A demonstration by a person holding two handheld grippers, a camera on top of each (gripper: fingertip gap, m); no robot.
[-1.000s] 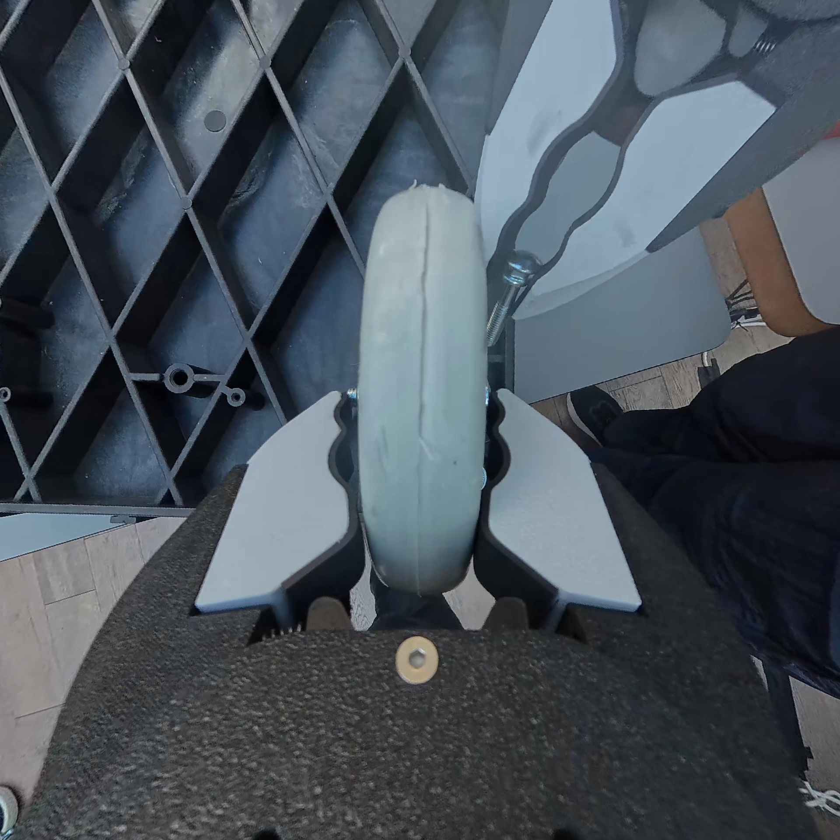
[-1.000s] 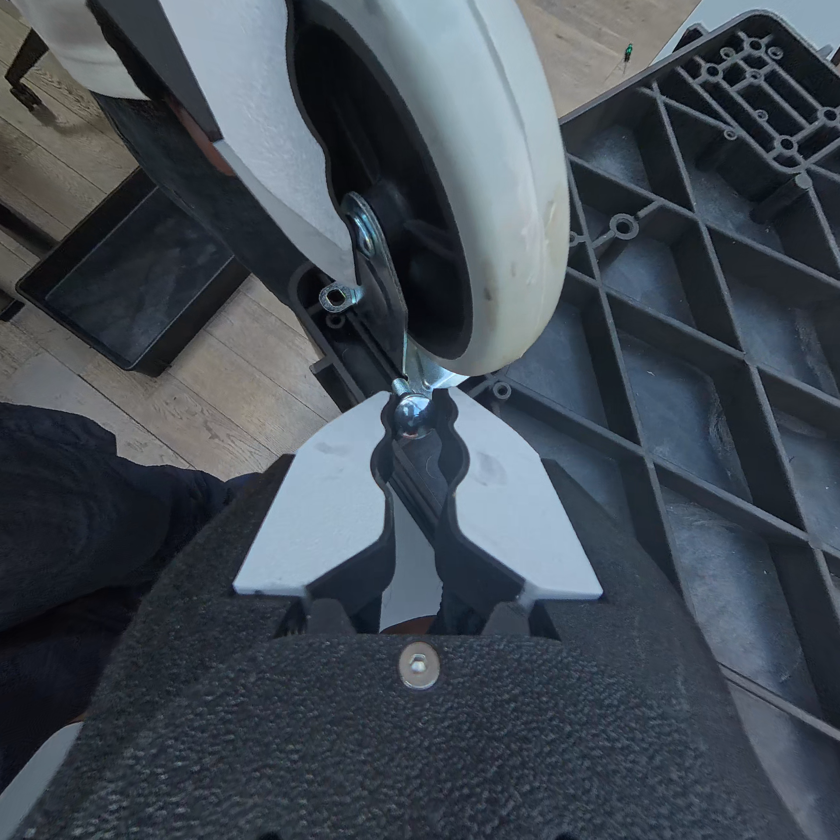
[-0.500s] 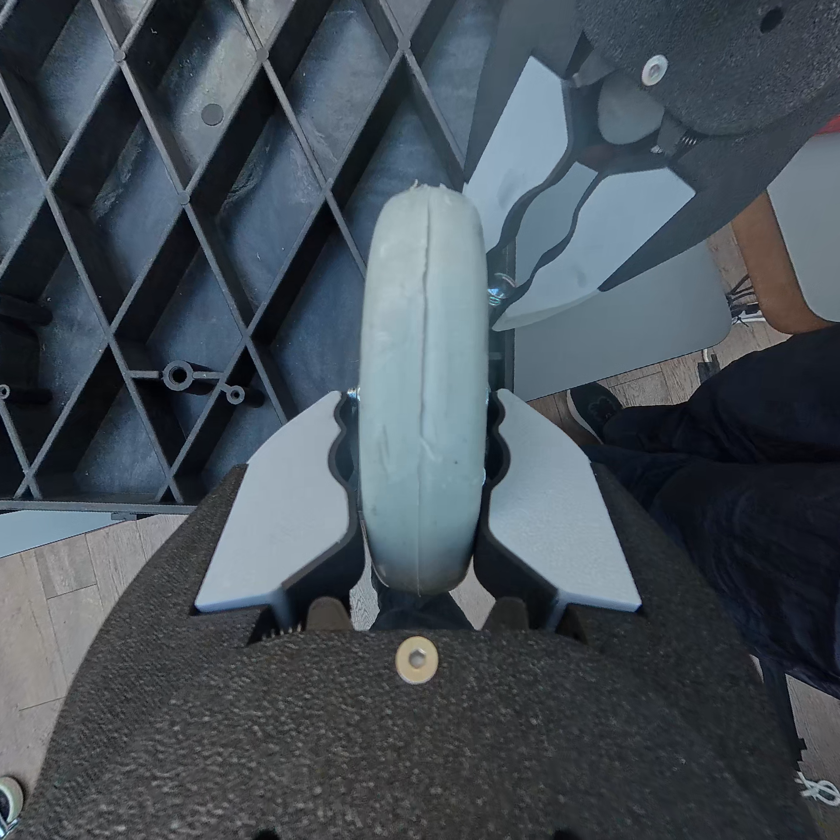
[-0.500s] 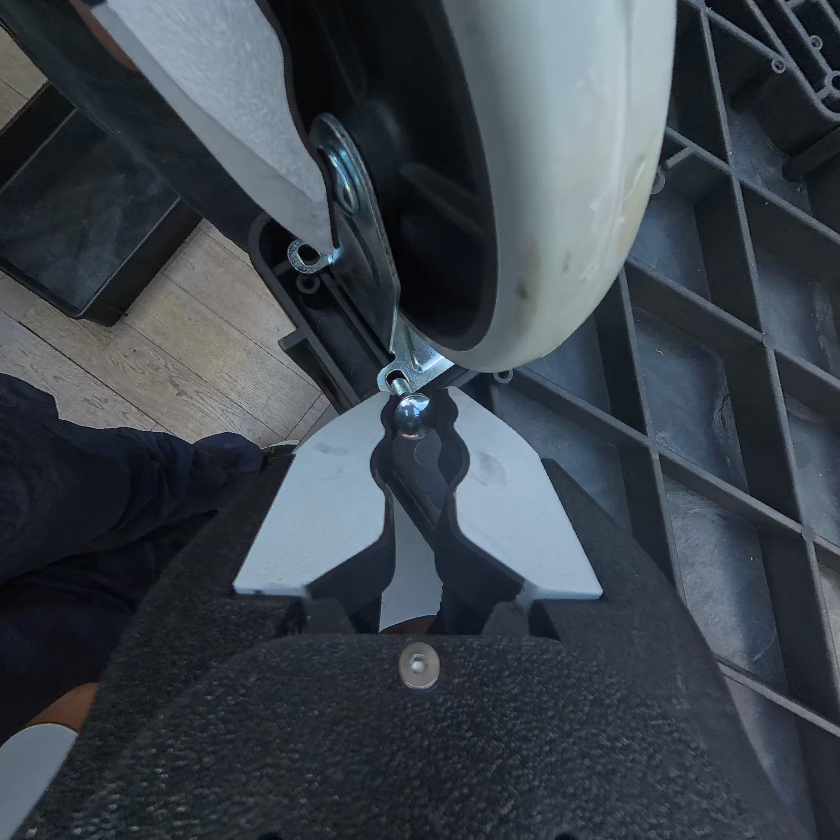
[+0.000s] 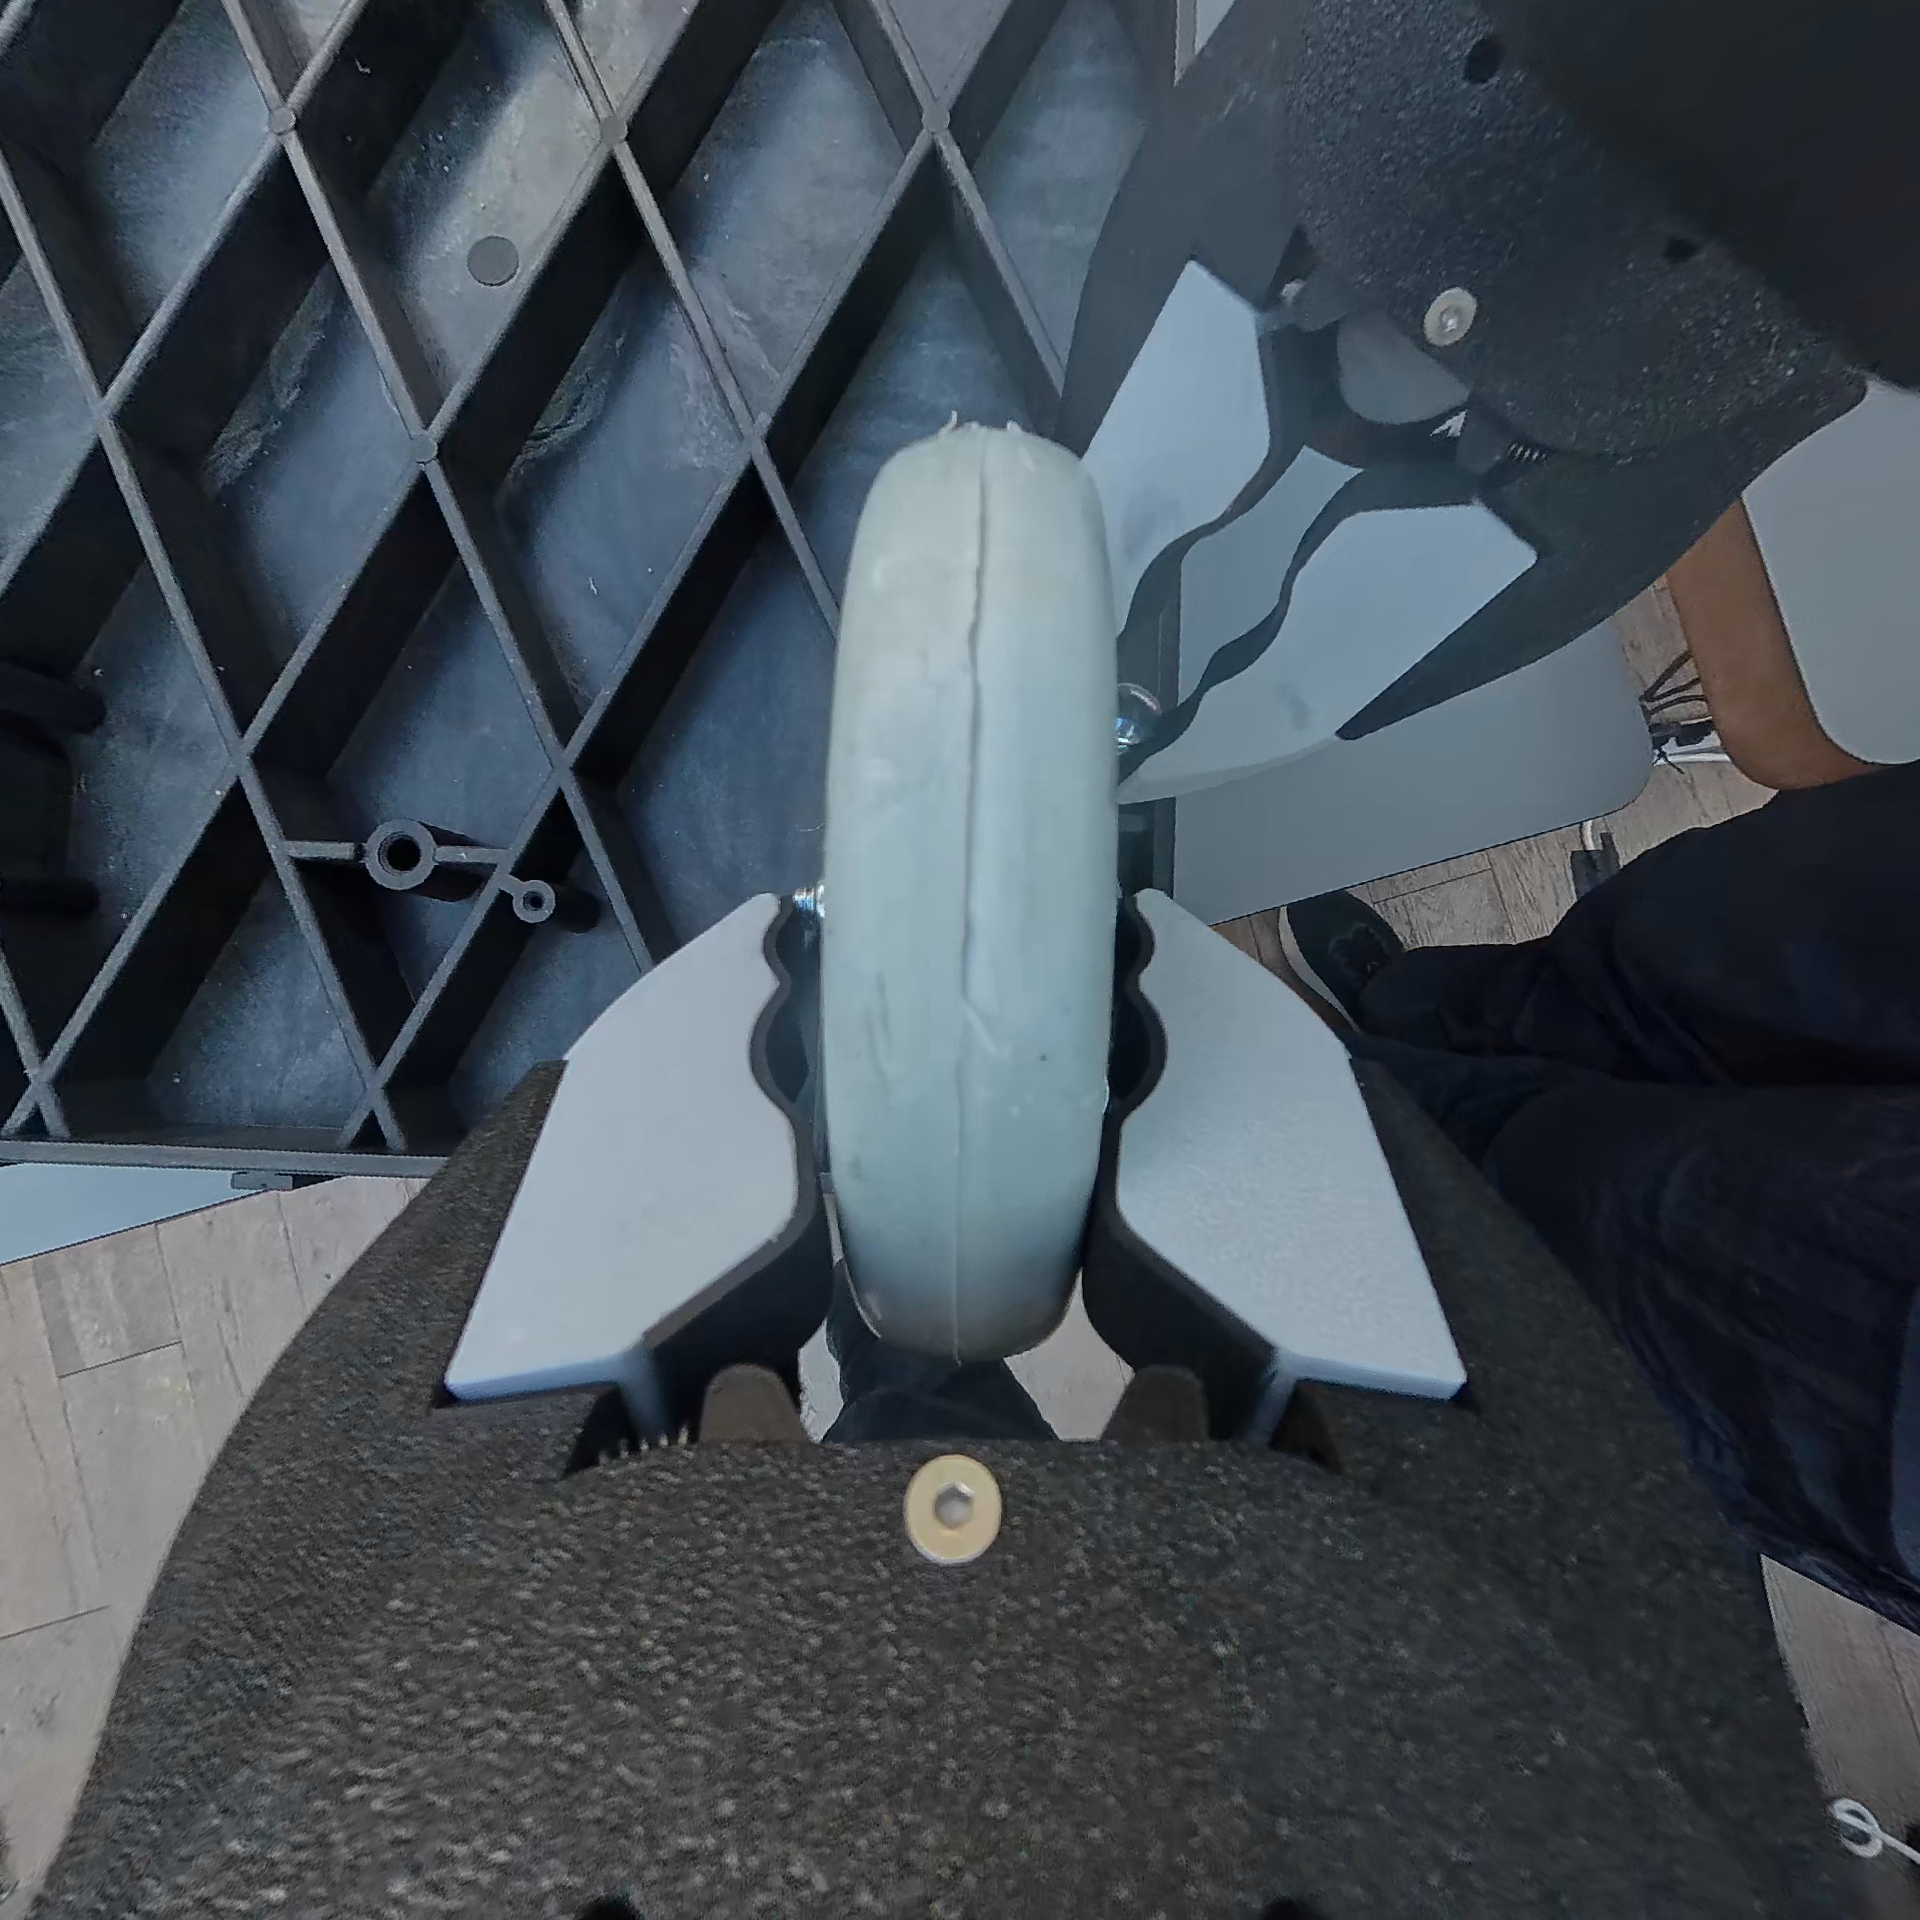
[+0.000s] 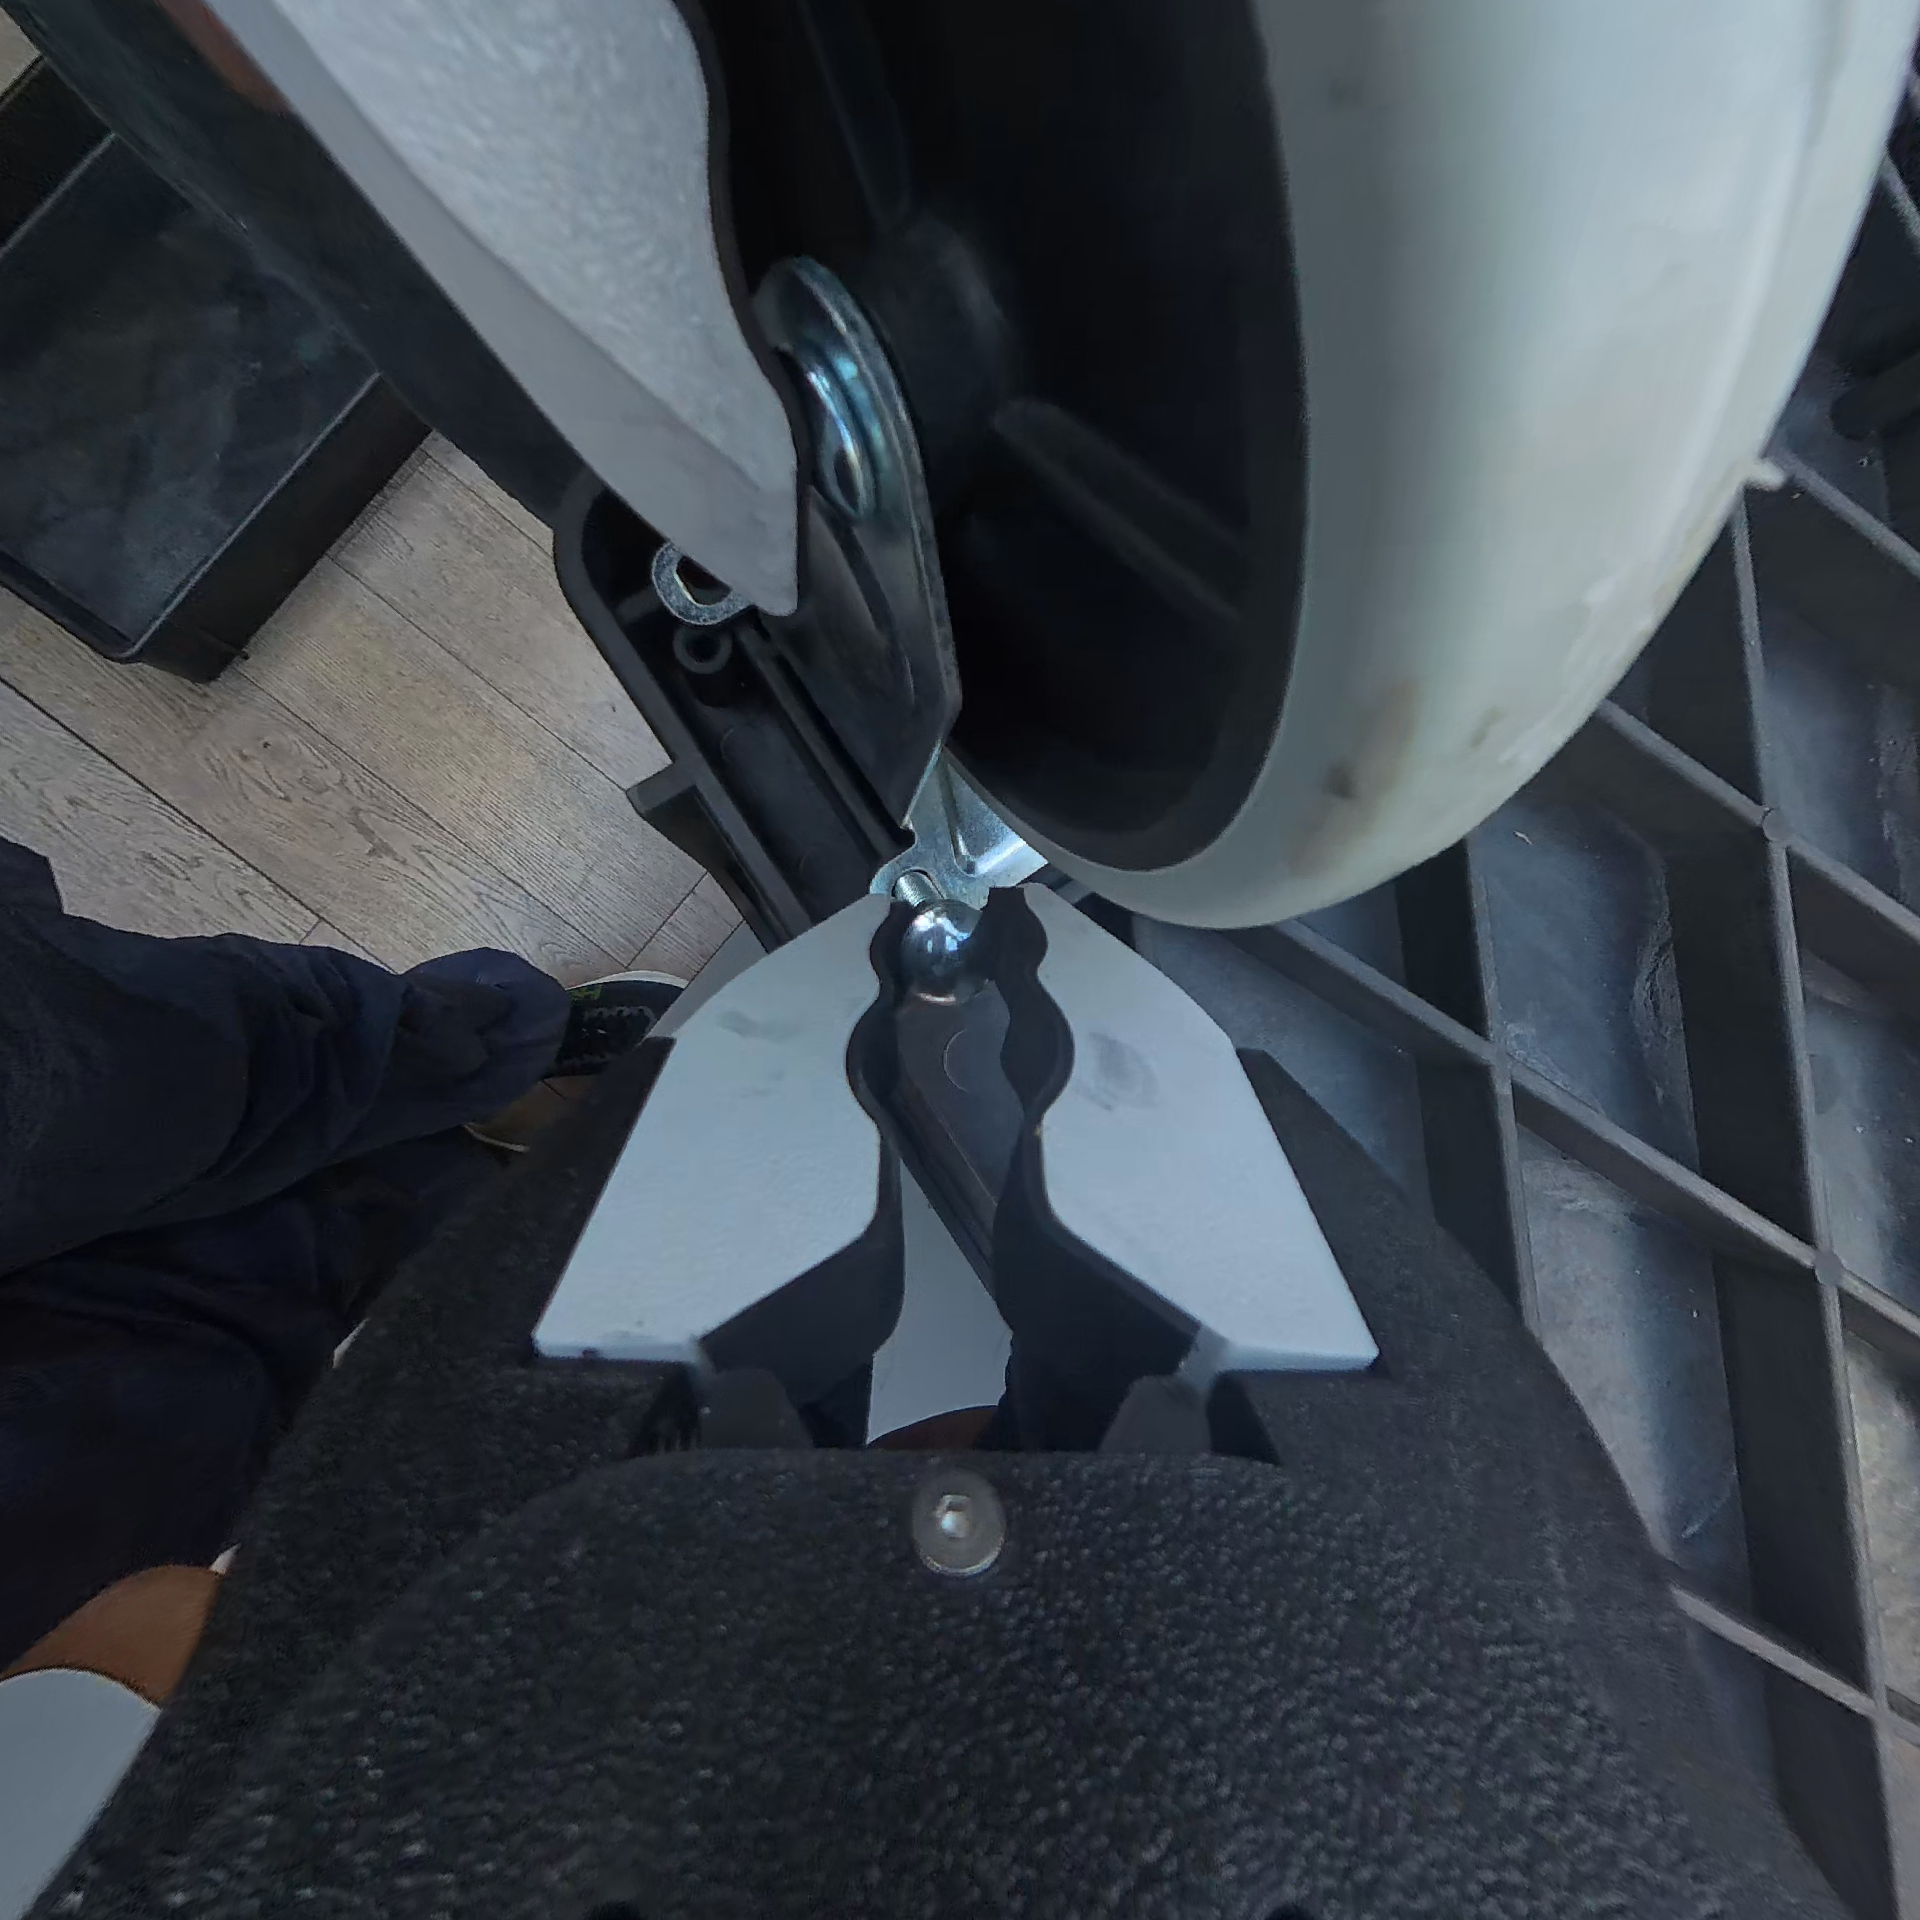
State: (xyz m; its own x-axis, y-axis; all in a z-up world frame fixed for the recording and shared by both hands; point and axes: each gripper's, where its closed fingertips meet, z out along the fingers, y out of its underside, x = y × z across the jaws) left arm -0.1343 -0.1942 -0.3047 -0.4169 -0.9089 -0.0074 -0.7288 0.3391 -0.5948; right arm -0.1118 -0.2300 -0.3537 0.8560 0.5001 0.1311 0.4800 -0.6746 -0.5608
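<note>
The left claw (image 5: 961, 997) clamps a grey caster wheel (image 5: 966, 883) edge-on, its two fingers pressed against the wheel's opposite faces near the axle, tread pointing straight ahead along the fingers, over the ribbed underside of a black plastic platform (image 5: 436, 520). The right claw (image 6: 951, 935), narrowed almost to closing, pinches the round shiny head of a bolt (image 6: 938, 961) at its very fingertips; the bolt's threaded shank runs straight forward from the tips into the metal bracket (image 6: 961, 842) at the wheel's base, so its long axis lies in line with the fingers. Seen from the left wrist, the right claw reaches in from the upper right to just beside the wheel's right face, where the bolt head (image 5: 1132, 707) shows; the right claw is the nearer of the two to the bolt. Wood-look floor (image 6: 343, 727) and a person's dark trousers (image 5: 1662, 1091) fill the margins
</note>
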